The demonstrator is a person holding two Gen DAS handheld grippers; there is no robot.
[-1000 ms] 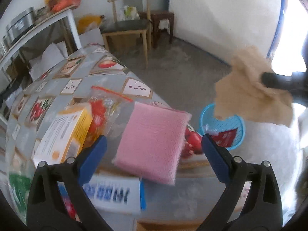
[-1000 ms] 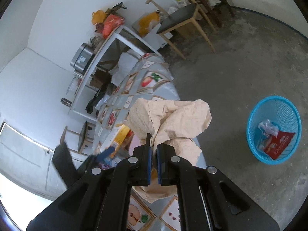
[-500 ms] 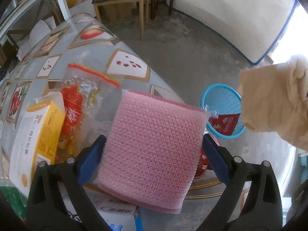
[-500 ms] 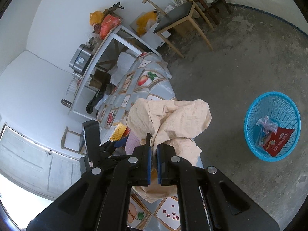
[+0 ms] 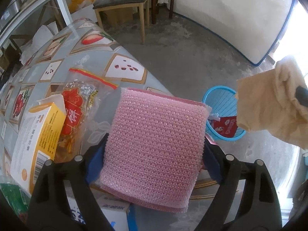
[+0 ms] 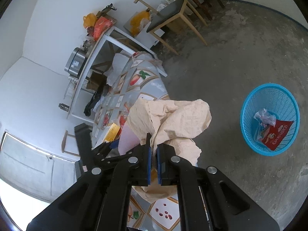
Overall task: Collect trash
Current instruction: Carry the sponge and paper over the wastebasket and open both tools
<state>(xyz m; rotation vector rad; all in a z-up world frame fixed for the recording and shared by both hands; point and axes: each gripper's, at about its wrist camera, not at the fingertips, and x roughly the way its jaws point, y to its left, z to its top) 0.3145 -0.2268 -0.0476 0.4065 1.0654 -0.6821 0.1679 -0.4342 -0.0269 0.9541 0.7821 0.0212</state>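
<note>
My left gripper stands open with its blue pads on both sides of a pink bubble-wrap pouch that lies at the table's edge. My right gripper is shut on a crumpled tan paper and holds it in the air beside the table. That paper also shows at the right of the left wrist view. A blue trash basket stands on the floor with a red wrapper and a clear bag inside. It also shows in the left wrist view.
On the fruit-print tablecloth lie a yellow carton, a clear zip bag with red snacks and a white-blue box. A wooden chair and stool stand on the concrete floor behind. A white shelf stands by the wall.
My left gripper has moved forward and down so the pink pouch now sits between its pads. My right gripper still holds the tan paper and has shifted slightly away from the table.
</note>
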